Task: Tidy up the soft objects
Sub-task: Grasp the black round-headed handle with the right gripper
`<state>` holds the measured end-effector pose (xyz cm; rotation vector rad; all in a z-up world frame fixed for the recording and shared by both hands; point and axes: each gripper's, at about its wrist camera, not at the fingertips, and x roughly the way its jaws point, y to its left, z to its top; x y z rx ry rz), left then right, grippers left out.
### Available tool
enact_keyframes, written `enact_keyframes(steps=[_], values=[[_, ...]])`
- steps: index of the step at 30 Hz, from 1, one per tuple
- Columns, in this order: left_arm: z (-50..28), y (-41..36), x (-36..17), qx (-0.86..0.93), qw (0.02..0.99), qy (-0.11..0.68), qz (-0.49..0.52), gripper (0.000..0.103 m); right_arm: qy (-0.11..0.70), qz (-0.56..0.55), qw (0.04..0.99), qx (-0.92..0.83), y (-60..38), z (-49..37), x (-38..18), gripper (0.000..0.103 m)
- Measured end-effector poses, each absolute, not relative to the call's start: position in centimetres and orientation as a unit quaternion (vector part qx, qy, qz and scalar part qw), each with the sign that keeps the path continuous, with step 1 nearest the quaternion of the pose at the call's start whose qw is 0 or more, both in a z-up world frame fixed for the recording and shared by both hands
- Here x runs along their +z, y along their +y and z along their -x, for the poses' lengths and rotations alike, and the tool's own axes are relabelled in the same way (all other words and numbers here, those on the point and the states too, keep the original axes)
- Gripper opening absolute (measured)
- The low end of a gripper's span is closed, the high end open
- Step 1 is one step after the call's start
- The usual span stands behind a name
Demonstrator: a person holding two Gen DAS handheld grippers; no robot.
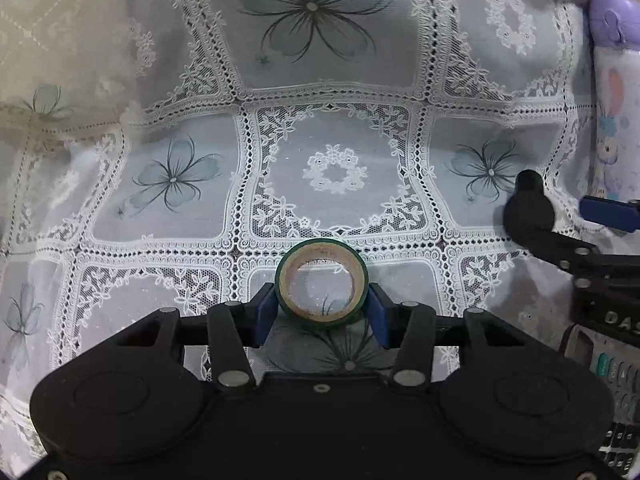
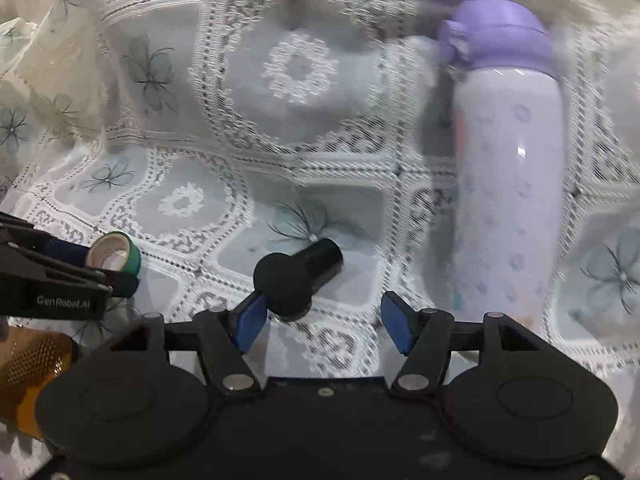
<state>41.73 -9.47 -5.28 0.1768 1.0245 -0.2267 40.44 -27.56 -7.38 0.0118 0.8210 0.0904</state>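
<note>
My left gripper (image 1: 322, 314) is shut on a green roll of tape (image 1: 322, 285), its blue pads pressed on both sides of the roll just above the lace tablecloth (image 1: 332, 40). The roll (image 2: 116, 254) and the left gripper (image 2: 76, 268) also show at the left of the right wrist view. My right gripper (image 2: 322, 324) is open and empty. A black object with a round ball end (image 2: 294, 276) lies on the cloth just ahead of its left finger; it also shows at the right of the left wrist view (image 1: 528, 208).
A purple-capped white bottle (image 2: 508, 184) stands to the right front of the right gripper, also seen at the far right of the left wrist view (image 1: 612, 80). A calculator (image 1: 616, 392) lies at the lower right. An orange perforated object (image 2: 28, 364) lies at the lower left.
</note>
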Motion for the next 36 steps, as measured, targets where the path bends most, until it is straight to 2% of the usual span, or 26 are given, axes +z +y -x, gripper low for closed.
enact_keyframes(steps=[7, 15, 25, 32, 33, 35, 36], values=[[-41.9, -9.4, -5.5, -0.112, 0.862, 0.487, -0.085, 0.049, 0.403, 0.000, 0.913, 0.057, -25.8, -43.0, -7.7, 0.061], [-41.7, -9.3, -5.5, -0.116, 0.863, 0.484, -0.081, 0.049, 0.434, -0.057, 0.896, 0.072, -26.8, -45.1, -8.7, 0.063], [-41.7, -9.3, -5.4, -0.116, 0.864, 0.483, -0.080, 0.048, 0.430, -0.087, 0.893, 0.100, -27.4, -45.8, -8.9, 0.077], [-41.7, -9.4, -5.3, -0.116, 0.865, 0.483, -0.078, 0.048, 0.429, -0.105, 0.892, 0.099, -28.7, -45.9, -8.8, 0.078], [-41.7, -9.4, -5.3, -0.117, 0.865, 0.483, -0.078, 0.048, 0.430, -0.106, 0.891, 0.098, -28.8, -46.0, -8.8, 0.077], [-41.7, -9.3, -5.3, -0.117, 0.864, 0.483, -0.077, 0.050, 0.428, -0.097, 0.893, 0.100, -28.9, -45.9, -8.8, 0.057], [-41.7, -9.3, -5.3, -0.119, 0.864, 0.483, -0.075, 0.052, 0.428, -0.093, 0.893, 0.104, -28.9, -45.9, -8.7, 0.057]])
